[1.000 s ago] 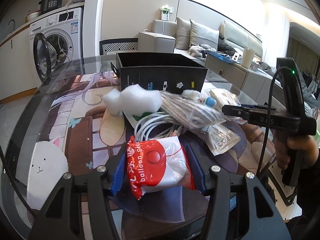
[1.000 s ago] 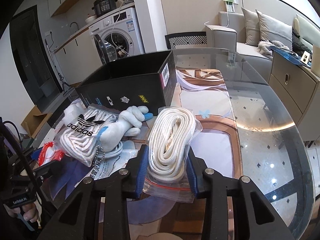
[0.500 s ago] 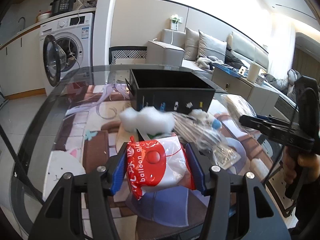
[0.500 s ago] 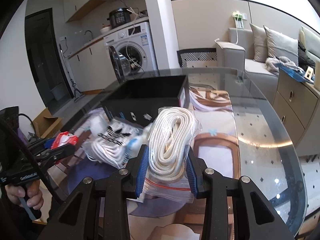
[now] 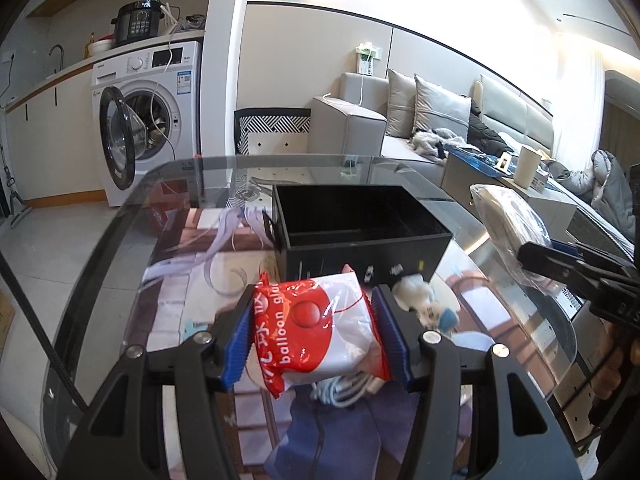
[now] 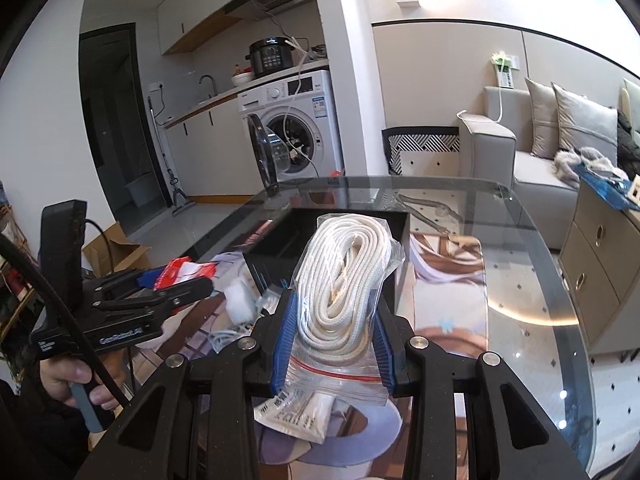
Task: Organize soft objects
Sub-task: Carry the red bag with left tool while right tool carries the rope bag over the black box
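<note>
My left gripper [image 5: 316,332] is shut on a red and white balloon packet [image 5: 320,332] and holds it above the table, just short of the open black box [image 5: 360,236]. My right gripper [image 6: 332,332] is shut on a clear bag of coiled white rope [image 6: 340,288], held above the table before the same box [image 6: 280,252]. The rope bag [image 5: 508,220] shows at the right of the left wrist view, and the balloon packet [image 6: 180,272] at the left of the right wrist view. The box looks empty inside.
Loose soft items lie on the glass table [image 5: 120,240]: a white fluffy piece [image 6: 240,300], white cables [image 5: 348,388], a white plush with blue [image 5: 424,304]. A washing machine [image 5: 148,120] and a sofa [image 5: 400,120] stand beyond the table.
Both grippers have risen from the pile with their loads and moved toward the black box. The items on the table now lie lower and nearer in both views.
</note>
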A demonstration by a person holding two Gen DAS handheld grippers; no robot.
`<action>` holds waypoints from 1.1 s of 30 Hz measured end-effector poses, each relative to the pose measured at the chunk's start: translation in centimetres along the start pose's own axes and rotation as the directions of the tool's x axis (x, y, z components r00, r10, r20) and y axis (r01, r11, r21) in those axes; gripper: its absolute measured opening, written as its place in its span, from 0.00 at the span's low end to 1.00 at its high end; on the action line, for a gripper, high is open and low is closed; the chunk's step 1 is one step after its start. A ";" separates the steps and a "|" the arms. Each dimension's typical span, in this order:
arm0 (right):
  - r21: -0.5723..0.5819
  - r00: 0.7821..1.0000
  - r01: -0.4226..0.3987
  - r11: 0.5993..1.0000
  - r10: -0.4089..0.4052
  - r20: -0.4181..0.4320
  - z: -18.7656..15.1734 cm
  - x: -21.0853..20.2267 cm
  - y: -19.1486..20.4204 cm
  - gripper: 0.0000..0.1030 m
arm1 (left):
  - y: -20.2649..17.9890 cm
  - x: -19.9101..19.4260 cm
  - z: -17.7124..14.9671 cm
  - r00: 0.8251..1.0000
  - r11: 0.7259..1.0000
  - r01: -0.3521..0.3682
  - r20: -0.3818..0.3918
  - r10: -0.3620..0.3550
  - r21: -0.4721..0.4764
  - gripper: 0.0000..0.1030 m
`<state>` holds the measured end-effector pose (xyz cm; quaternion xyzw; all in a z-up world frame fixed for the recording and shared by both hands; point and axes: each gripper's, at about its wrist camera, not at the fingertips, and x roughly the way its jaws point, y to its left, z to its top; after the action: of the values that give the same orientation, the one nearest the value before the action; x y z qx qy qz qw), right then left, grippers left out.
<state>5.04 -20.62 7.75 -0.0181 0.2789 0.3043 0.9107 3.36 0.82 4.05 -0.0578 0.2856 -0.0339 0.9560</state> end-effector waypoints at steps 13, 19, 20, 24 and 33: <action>-0.006 1.000 -0.016 1.000 0.016 -0.027 2.6 1.9 0.1 0.35 | 0.5 1.3 3.6 0.999 1.000 -0.004 0.035 0.004 -0.001 0.55; -0.001 0.999 -0.025 1.000 0.025 -0.044 3.3 3.0 -0.5 0.35 | 0.5 2.2 4.9 0.999 1.000 0.008 0.040 -0.008 -0.002 0.55; 0.000 0.998 -0.025 1.000 0.025 -0.049 3.4 3.2 -0.6 0.35 | 0.4 2.4 5.2 0.999 1.000 0.012 0.039 -0.011 -0.002 0.55; 0.004 0.997 -0.026 1.000 0.026 -0.071 4.0 4.4 -1.1 0.35 | -0.2 3.6 5.9 1.000 1.000 0.023 0.021 -0.023 0.015 0.55; 0.002 0.992 -0.029 1.000 0.029 -0.121 5.0 7.4 -1.9 0.35 | -0.8 6.1 6.9 0.999 0.999 0.032 -0.014 -0.031 0.017 0.55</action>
<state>13.45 -17.10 7.85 -0.0324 0.3338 0.3156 0.8876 12.16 0.05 6.56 -0.0538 0.2911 -0.0518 0.9538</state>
